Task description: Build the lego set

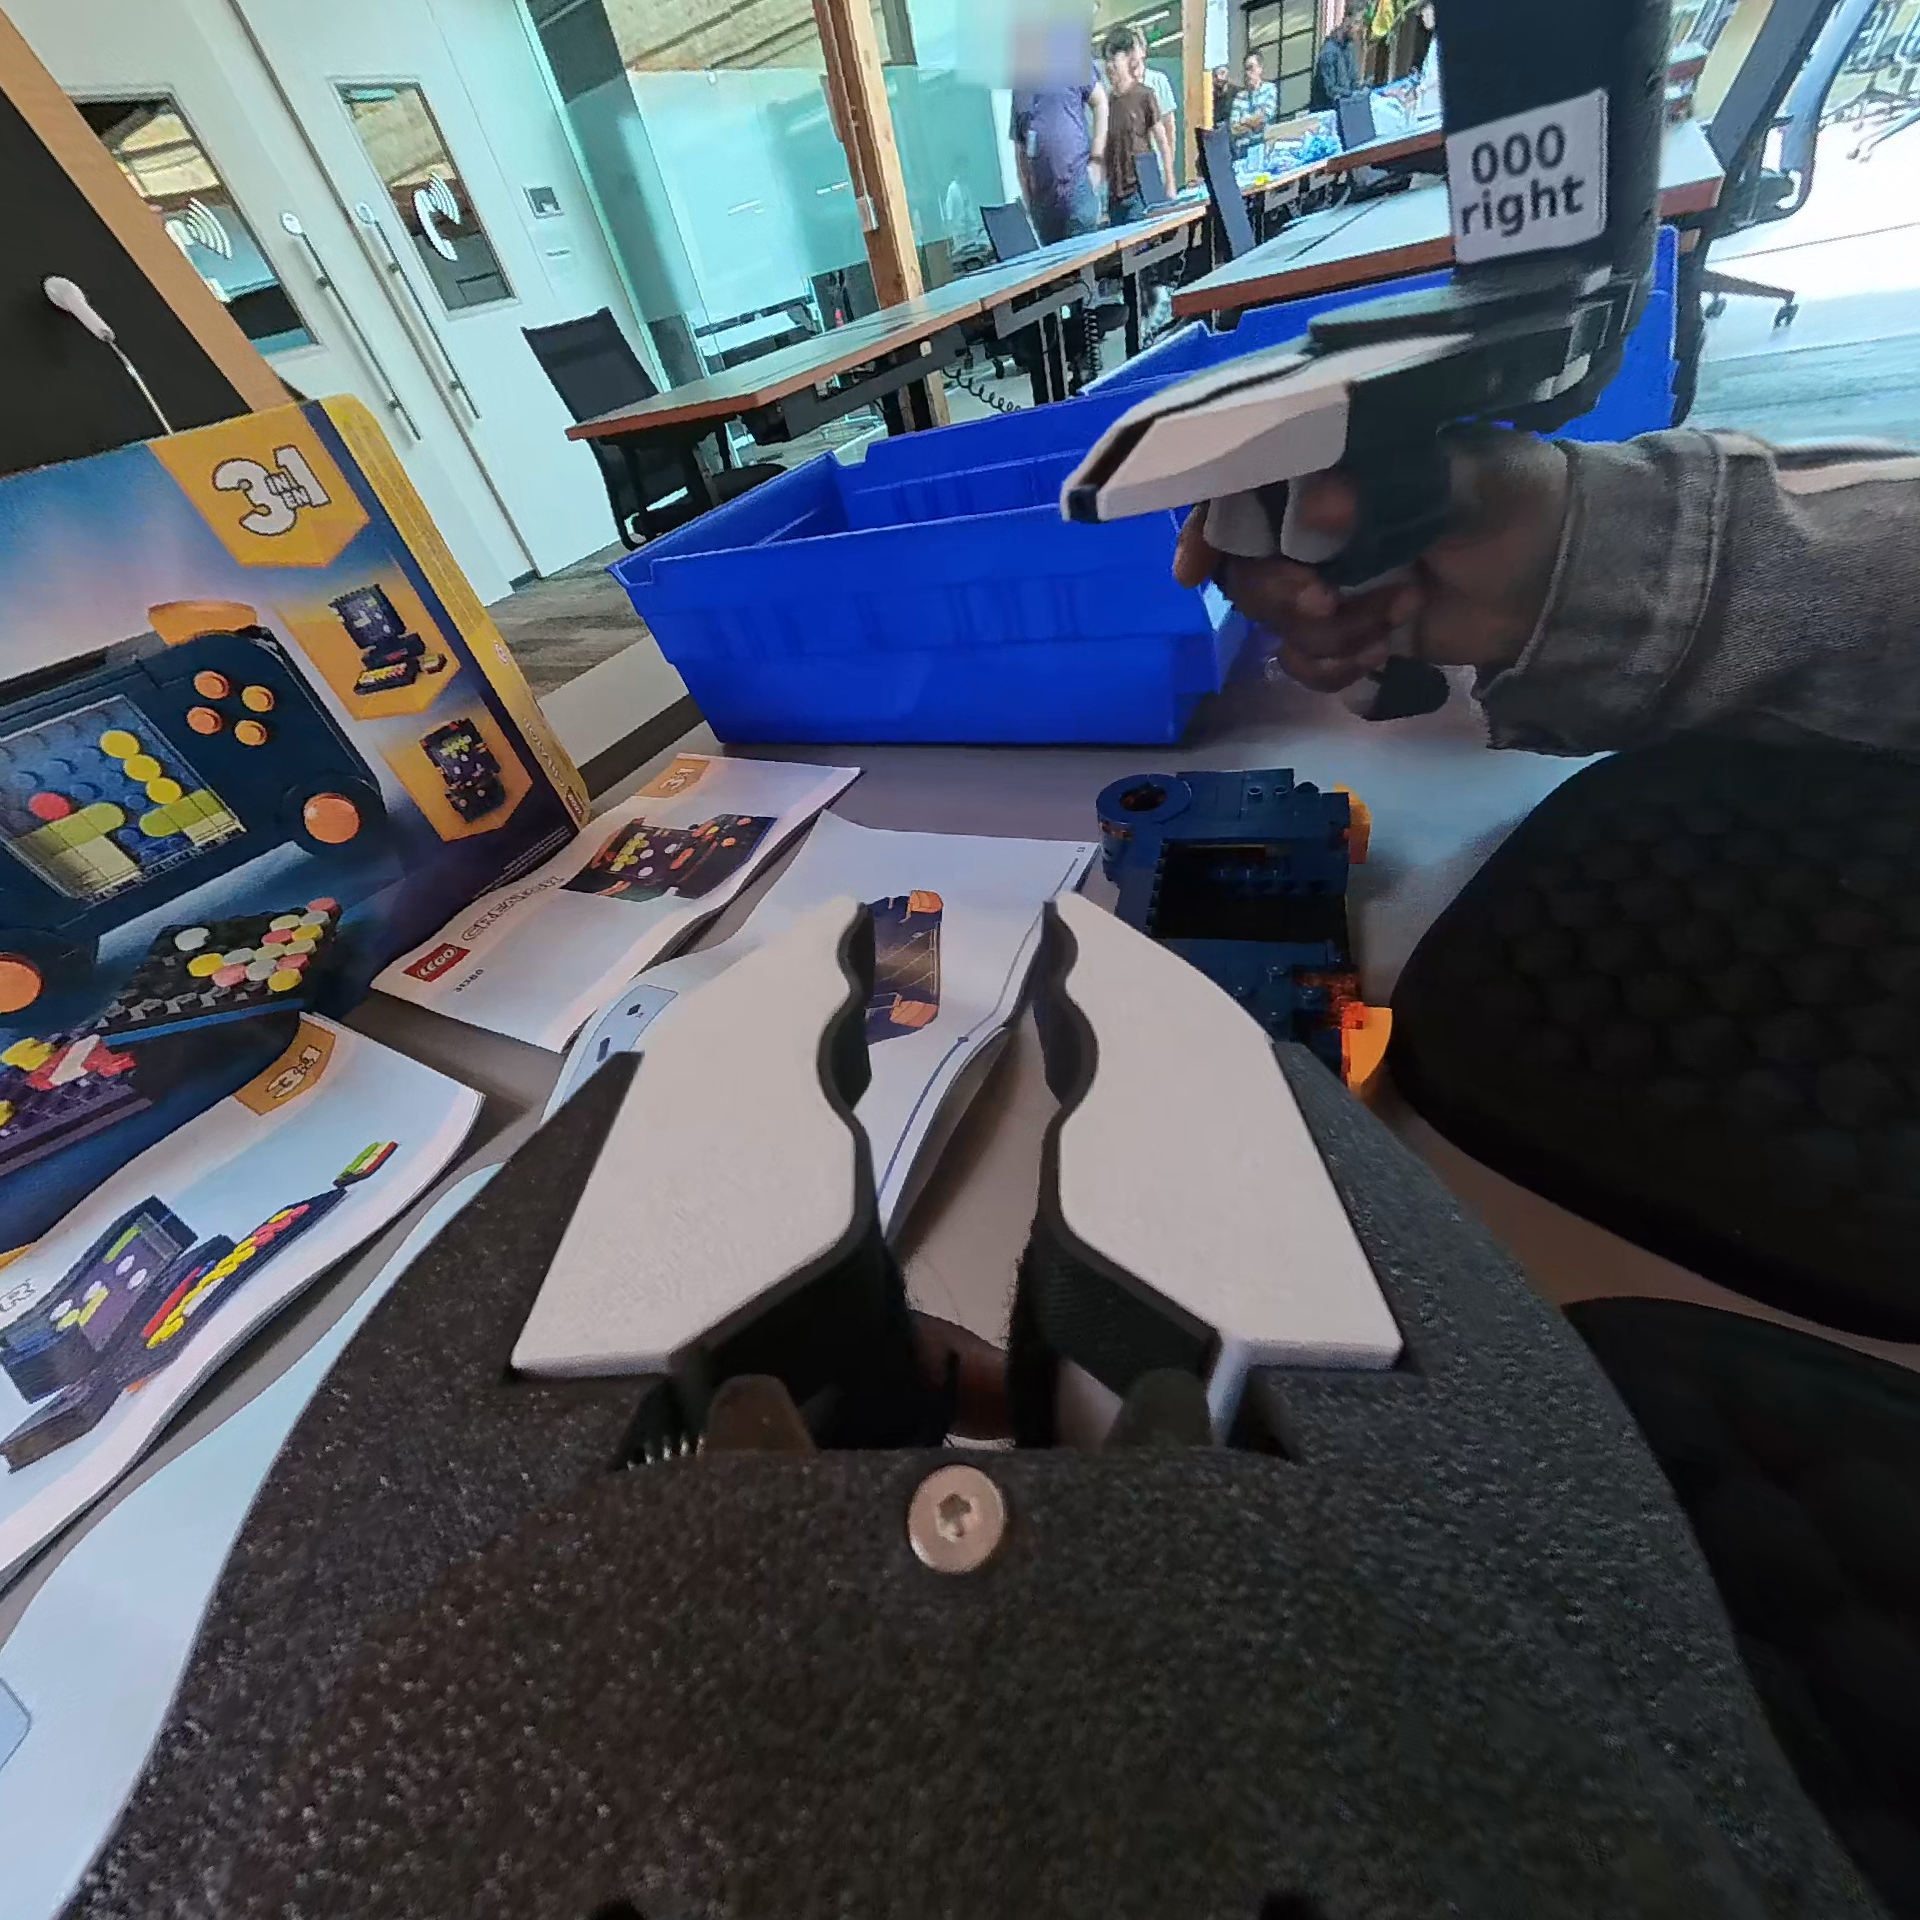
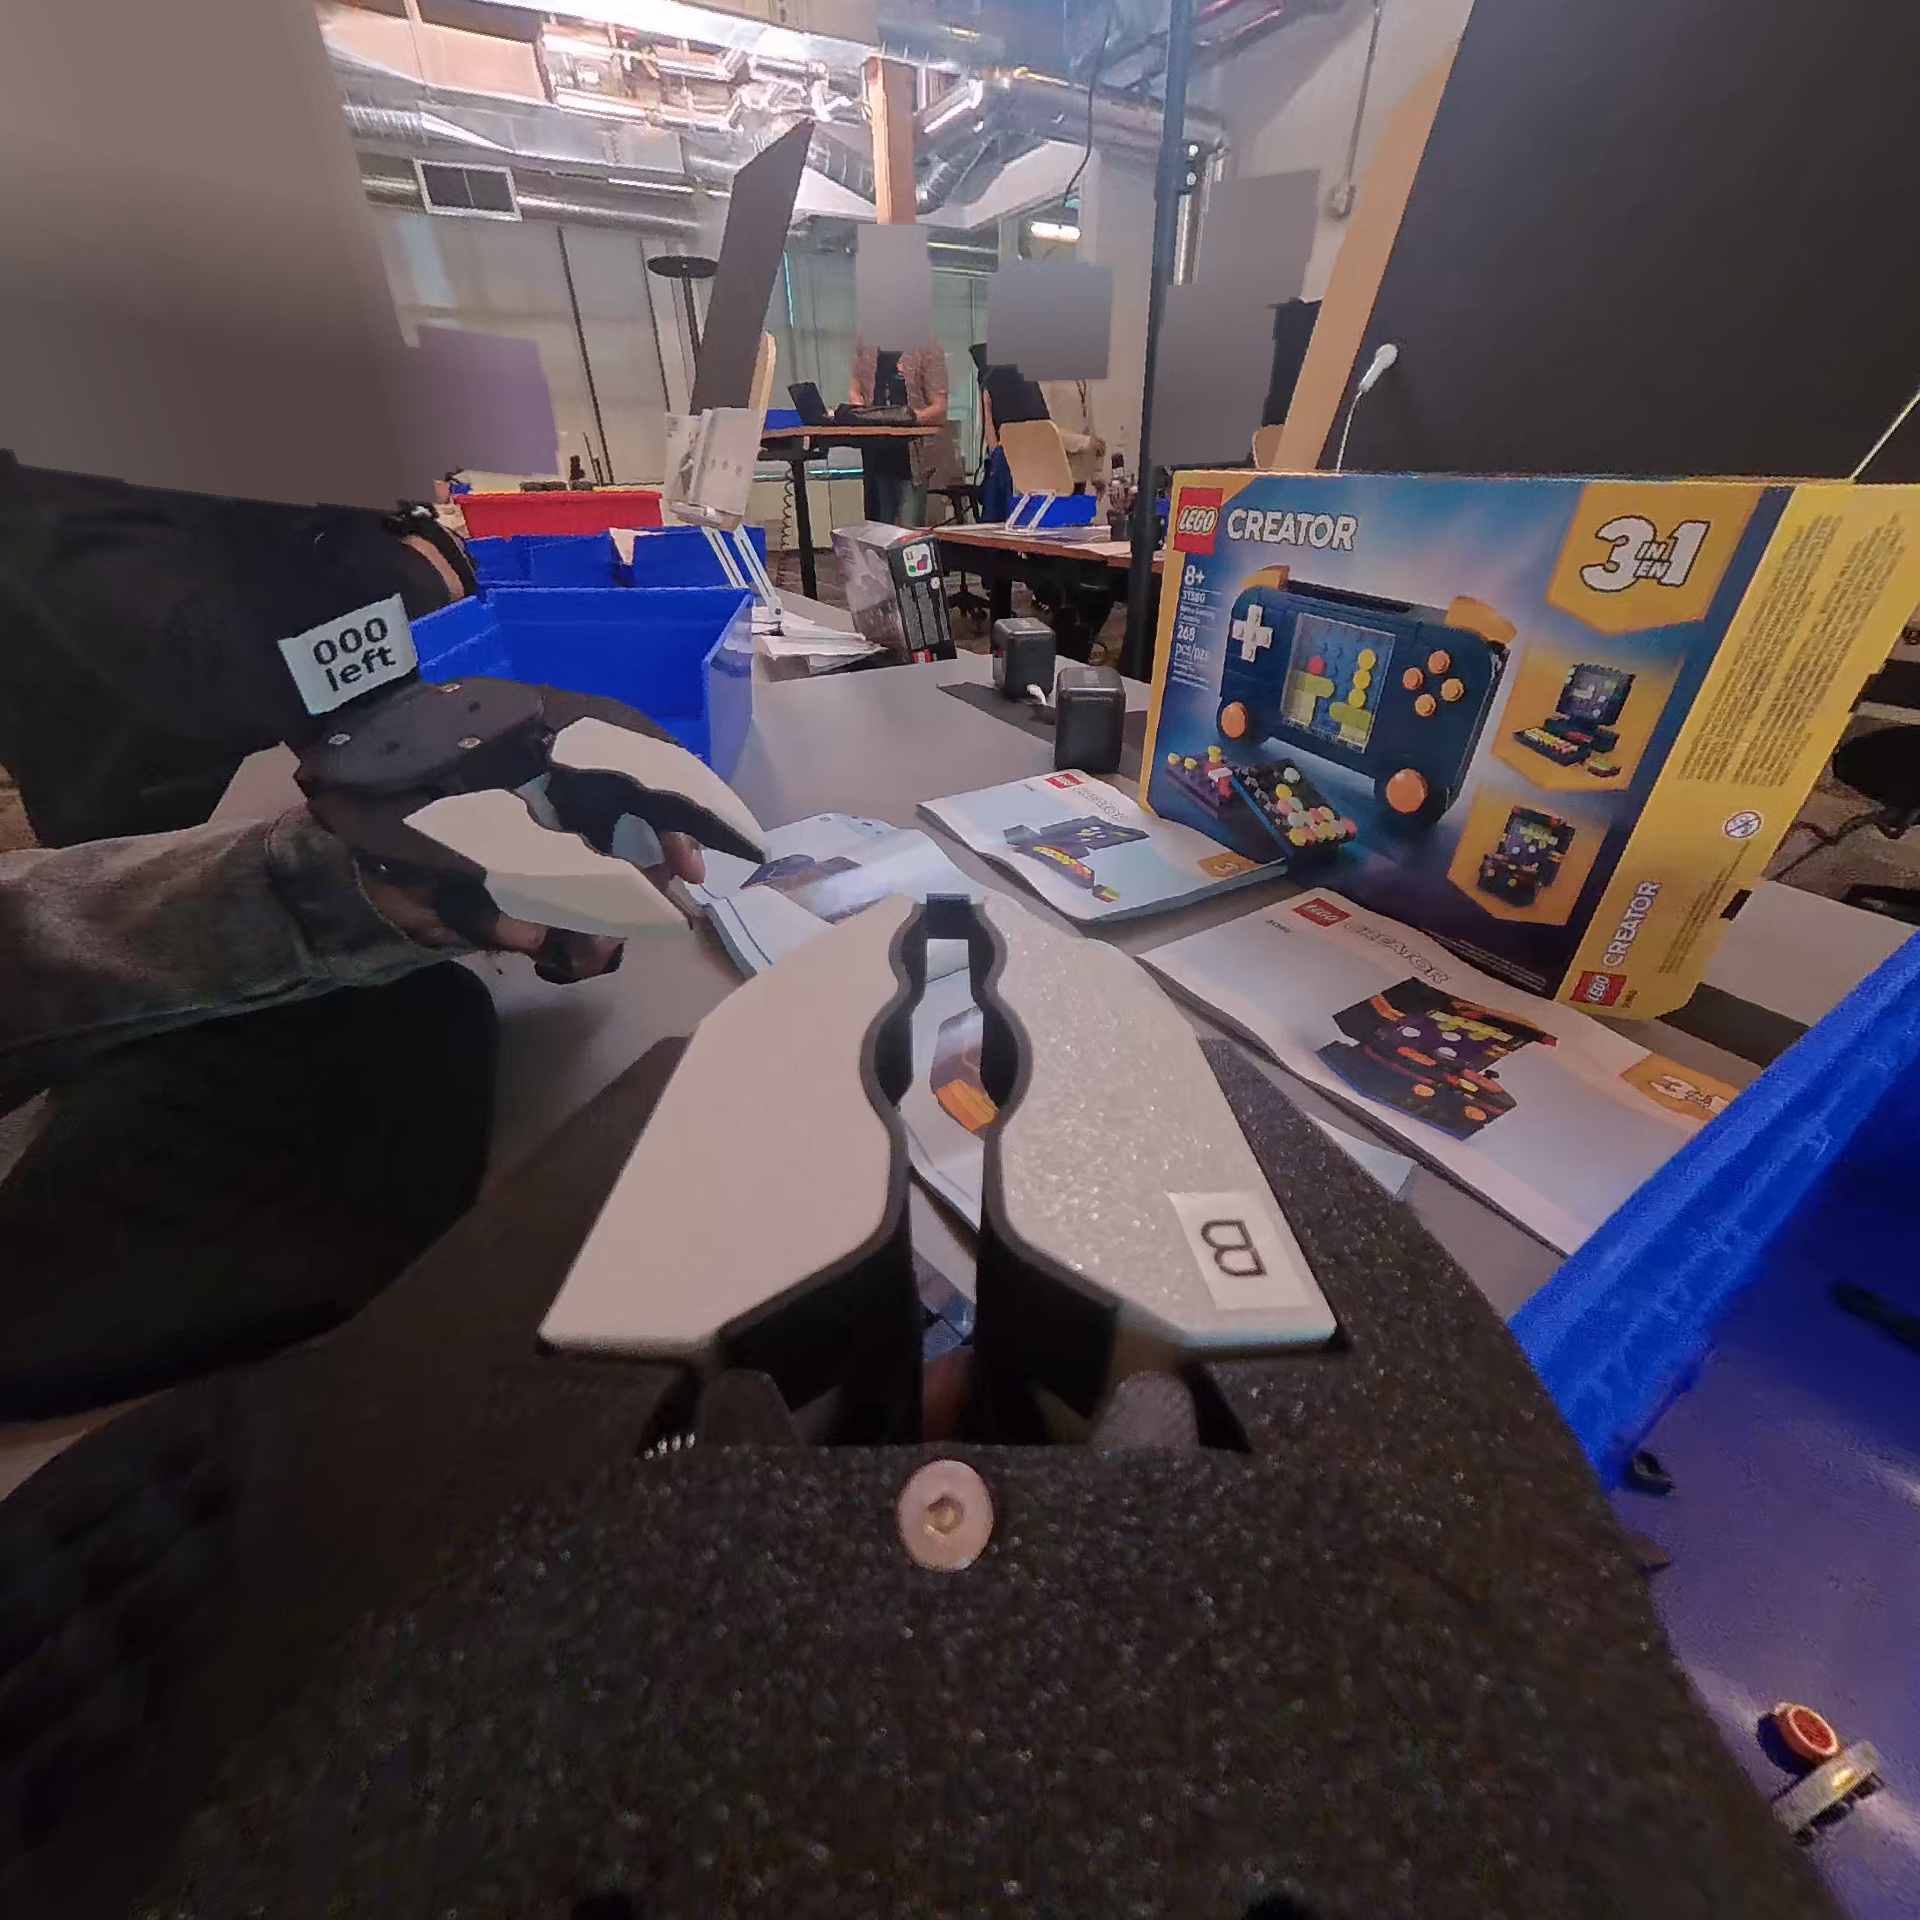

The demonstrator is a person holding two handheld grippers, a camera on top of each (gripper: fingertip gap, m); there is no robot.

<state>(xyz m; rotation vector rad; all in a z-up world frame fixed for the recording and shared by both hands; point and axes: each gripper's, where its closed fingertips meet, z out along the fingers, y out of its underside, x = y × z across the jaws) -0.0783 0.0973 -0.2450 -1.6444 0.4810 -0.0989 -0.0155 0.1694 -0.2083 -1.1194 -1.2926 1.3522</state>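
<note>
My left gripper (image 1: 956, 920) is open and empty, low over an open instruction booklet (image 1: 966, 997) on the grey table. A partly built dark blue model with orange parts (image 1: 1236, 904) lies just right of its fingertips. My right gripper (image 2: 951, 935) is shut on a small dark brick (image 2: 951, 916) pinched at its tips. In the left wrist view the right gripper (image 1: 1081, 504) hangs in the air above and behind the model, in front of the blue bin. In the right wrist view the left gripper (image 2: 722, 883) shows at the left, open.
The set's box (image 1: 260, 675) (image 2: 1507, 727) stands at the back. Two closed booklets (image 2: 1101, 842) (image 2: 1382, 1029) lie in front of it. A blue bin (image 1: 935, 613) (image 2: 1714, 1195) holds an orange round piece (image 2: 1803, 1730). A black chair back (image 1: 1662, 1018) is at the right. The tips of one gripper are about 11 cm away from the tips of the other.
</note>
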